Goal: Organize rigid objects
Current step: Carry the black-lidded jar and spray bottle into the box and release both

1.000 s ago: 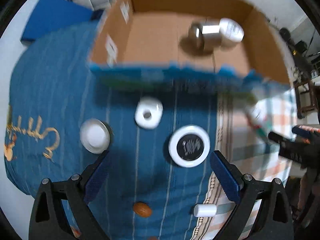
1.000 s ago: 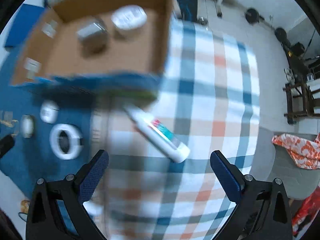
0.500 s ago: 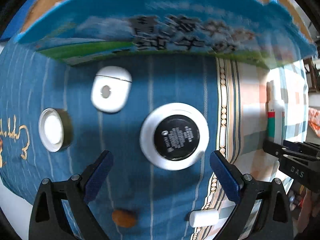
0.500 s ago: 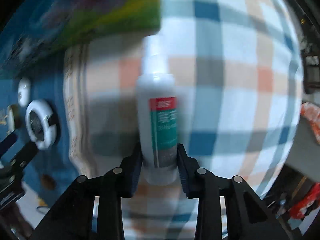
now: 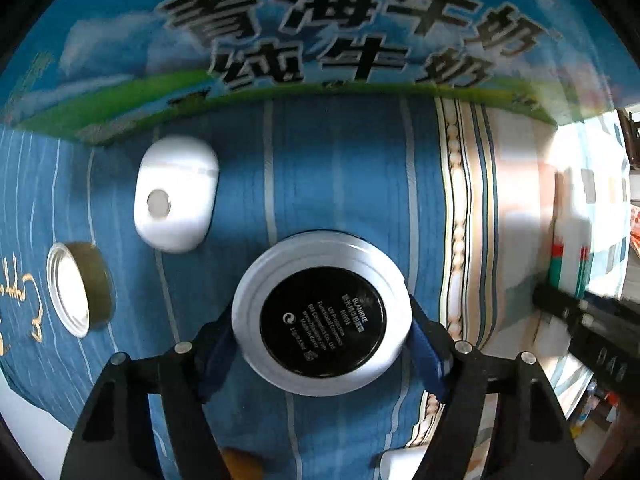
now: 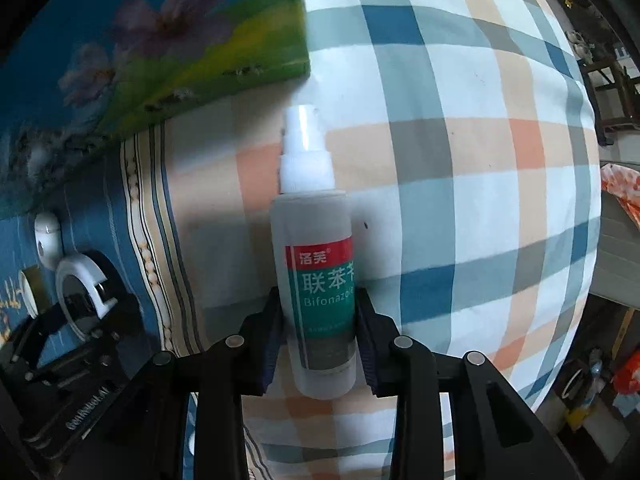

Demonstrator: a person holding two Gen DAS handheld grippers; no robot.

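My left gripper (image 5: 322,330) is shut on a round white compact with a black label (image 5: 322,314), which lies on the blue striped cloth. My right gripper (image 6: 318,336) is shut on a white spray bottle with a red and green label (image 6: 314,264), lying on the checked cloth with its nozzle pointing away. The compact and left gripper also show in the right wrist view (image 6: 78,296). The printed side of the cardboard milk box (image 5: 320,36) fills the top of the left wrist view, close ahead.
A white earbud case (image 5: 176,200) and a small white-lidded jar (image 5: 76,294) lie left of the compact. A brown oval thing (image 5: 242,462) and a small white cylinder (image 5: 400,462) lie near the bottom edge. The box corner (image 6: 224,48) stands left of the bottle's nozzle.
Both grippers dropped down toward the cloth. The left closed on the compact. The right, open a second ago, closed on the bottle and now holds it.
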